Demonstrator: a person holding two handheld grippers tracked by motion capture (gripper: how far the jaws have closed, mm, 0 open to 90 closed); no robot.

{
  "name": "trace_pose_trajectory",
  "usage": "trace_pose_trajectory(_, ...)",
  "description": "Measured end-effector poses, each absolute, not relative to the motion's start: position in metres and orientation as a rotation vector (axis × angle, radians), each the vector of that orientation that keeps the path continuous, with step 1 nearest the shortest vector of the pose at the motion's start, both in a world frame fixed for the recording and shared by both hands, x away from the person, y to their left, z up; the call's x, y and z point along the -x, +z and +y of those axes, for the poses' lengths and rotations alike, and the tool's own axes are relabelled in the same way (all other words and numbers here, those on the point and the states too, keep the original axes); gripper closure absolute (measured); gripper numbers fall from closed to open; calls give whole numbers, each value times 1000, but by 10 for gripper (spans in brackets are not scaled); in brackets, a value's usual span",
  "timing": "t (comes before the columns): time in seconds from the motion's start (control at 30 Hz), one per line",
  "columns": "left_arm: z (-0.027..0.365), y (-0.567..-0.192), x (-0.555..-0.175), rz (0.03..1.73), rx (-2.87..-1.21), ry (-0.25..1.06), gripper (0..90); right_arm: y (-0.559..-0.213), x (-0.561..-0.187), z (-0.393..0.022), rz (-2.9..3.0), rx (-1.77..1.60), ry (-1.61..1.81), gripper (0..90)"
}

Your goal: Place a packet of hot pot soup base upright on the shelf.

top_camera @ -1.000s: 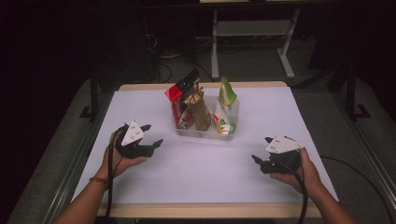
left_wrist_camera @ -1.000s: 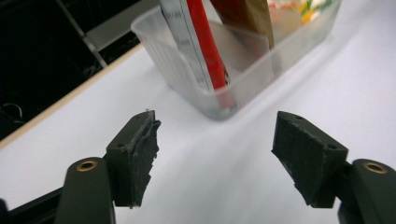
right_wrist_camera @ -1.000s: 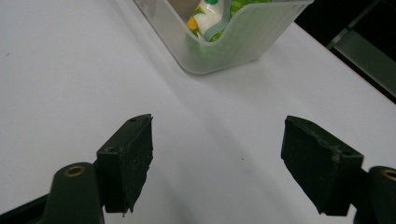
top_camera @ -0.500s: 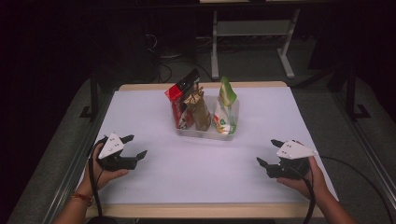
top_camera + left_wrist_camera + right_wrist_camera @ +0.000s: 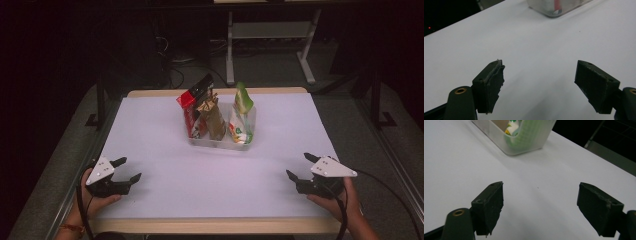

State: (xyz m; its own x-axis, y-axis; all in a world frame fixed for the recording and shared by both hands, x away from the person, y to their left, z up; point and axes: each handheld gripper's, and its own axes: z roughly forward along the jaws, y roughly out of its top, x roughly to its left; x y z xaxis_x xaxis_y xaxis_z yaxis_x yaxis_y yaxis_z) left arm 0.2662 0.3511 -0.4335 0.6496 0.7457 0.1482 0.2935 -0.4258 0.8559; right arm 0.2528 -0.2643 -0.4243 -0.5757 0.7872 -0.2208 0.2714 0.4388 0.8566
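At the near edge of the table [image 5: 150, 150], the left gripper [image 5: 126, 170] sits low by the front left corner and the right gripper [image 5: 300, 167] by the front right, each held in a hand and aimed inward across the white surface. Both have jaws spread wide, the left ones having just been opening, with nothing but bare tabletop between them — a resting, hands-off pose, it seems, well apart from the work. Farther back, near the middle of the table, stands the clear plastic bin [image 5: 220, 142], with snack packets upright inside: a red-and-black packet [image 5: 192, 107] at the left, a brown packet [image 5: 214, 117] in the middle and a green-and-white pouch [image 5: 241, 112] at the right. They lean on one another and on the walls, which probably keeps them standing — packed, by the look of it.
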Motion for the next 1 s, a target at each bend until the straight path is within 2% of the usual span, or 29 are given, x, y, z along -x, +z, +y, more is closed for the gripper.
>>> trace_pose_trajectory(0.53,387,-443,-248,919,-1848,661,214,-447,-214,-309,1897,-1048,1127,200)
trace_pose_trajectory(1.0,387,-440,-242,924,-1784,695,196,-454,-206,-313,1832,-1106,1189,200)
